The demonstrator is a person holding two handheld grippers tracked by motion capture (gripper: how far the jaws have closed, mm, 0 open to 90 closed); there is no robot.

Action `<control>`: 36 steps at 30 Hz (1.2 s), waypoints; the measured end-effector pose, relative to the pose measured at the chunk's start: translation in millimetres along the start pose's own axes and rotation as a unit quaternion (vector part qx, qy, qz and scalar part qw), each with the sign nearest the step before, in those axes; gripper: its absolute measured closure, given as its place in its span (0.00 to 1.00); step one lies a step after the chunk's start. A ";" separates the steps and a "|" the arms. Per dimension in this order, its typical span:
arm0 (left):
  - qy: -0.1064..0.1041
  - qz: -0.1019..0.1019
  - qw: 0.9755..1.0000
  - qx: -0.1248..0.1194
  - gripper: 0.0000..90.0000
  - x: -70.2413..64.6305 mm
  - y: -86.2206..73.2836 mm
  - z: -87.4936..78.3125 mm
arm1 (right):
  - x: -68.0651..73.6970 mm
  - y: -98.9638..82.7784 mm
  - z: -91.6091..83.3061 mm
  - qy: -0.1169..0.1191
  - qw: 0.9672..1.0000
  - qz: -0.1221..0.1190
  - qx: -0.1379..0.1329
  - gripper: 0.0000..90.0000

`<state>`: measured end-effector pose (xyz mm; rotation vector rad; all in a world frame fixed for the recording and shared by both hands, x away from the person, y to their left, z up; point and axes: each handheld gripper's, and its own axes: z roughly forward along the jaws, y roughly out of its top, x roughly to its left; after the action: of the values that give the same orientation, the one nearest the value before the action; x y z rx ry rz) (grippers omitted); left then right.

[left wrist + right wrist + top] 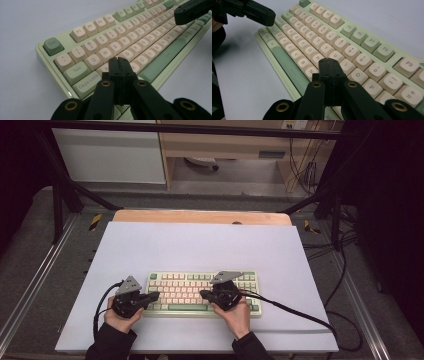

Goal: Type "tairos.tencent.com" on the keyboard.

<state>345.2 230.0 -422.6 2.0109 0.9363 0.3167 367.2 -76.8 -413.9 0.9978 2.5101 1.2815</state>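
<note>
A pale green mechanical keyboard with cream and green keycaps [202, 293] lies on the pale lilac surface [200, 245], near its front edge and about midway across; everything else is placed from it.

At the keyboard's left end, the left gripper [156, 295] is held in the person's left hand [121, 319]. Its black fingers [115, 65] are pressed fully together with nothing between them, and their tips hang over the A and S keys, just right of the Caps Lock key [88, 82]. Whether they touch a key cannot be told.

Over the keyboard's right half, the right gripper [202, 293] sits in the right hand [236, 316], pointing left toward the other gripper. Its fingers [325, 65] are likewise closed and empty, above the middle letter keys near the H.

Black cables [300, 312] trail from both grippers across the surface. Beyond the keyboard's far side the surface meets a light wooden board [200, 216].
</note>
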 end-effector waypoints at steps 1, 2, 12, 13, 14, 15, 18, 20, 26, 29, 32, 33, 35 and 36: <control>0.000 0.000 1.000 -0.001 1.00 0.0 0.1 -0.1 | 0.9 -0.4 1.2 0.001 1.000 0.001 0.001 1.00; 0.000 0.000 1.000 0.000 1.00 0.0 0.1 -0.1 | 1.5 -0.9 2.5 0.002 1.000 0.000 0.002 1.00; 0.000 0.002 1.000 0.000 1.00 -0.4 0.0 -0.1 | 4.2 -5.8 11.1 0.007 1.000 0.002 0.014 1.00; 0.000 0.002 1.000 0.000 1.00 -0.4 -0.1 -0.1 | 4.1 -6.1 11.6 0.006 1.000 0.002 0.014 1.00; 0.000 0.002 1.000 0.000 1.00 -0.4 -0.1 -0.1 | 4.0 -6.4 11.9 0.006 1.000 0.002 0.015 1.00; 0.000 0.003 1.000 0.000 1.00 -0.5 0.0 -0.2 | 4.1 -6.7 12.6 0.006 1.000 0.001 0.014 1.00; 0.000 0.003 1.000 0.000 1.00 -0.8 0.0 -0.5 | 4.2 -8.4 14.8 0.004 1.000 0.000 0.018 1.00; 0.000 0.004 1.000 -0.001 1.00 -0.8 0.1 -0.5 | 4.4 -9.2 15.9 0.004 1.000 0.001 0.019 1.00; 0.000 0.005 1.000 0.001 1.00 -1.5 0.1 -0.1 | 5.4 -11.2 18.5 0.004 1.000 -0.002 0.019 1.00; 0.000 0.005 1.000 0.001 1.00 -1.7 0.2 0.0 | 5.4 -11.0 17.4 0.006 1.000 -0.003 0.019 1.00; 0.001 0.005 1.000 0.000 1.00 -1.5 0.3 -0.2 | 5.7 -9.3 13.6 0.008 1.000 -0.004 0.015 1.00; 0.001 0.005 1.000 0.000 1.00 -1.6 0.2 -0.3 | 5.5 -8.6 12.2 0.007 1.000 -0.004 0.011 1.00; 0.001 0.006 1.000 0.000 1.00 -1.8 0.4 -0.8 | 4.5 -6.9 8.4 0.004 1.000 -0.011 0.010 1.00; 0.001 0.007 1.000 -0.001 1.00 -1.9 0.5 -1.0 | 4.2 -6.0 6.1 0.001 1.000 -0.011 0.011 1.00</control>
<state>343.6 229.1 -421.4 2.0159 0.9236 0.3260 363.5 -72.6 -421.7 0.9709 2.5354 1.2529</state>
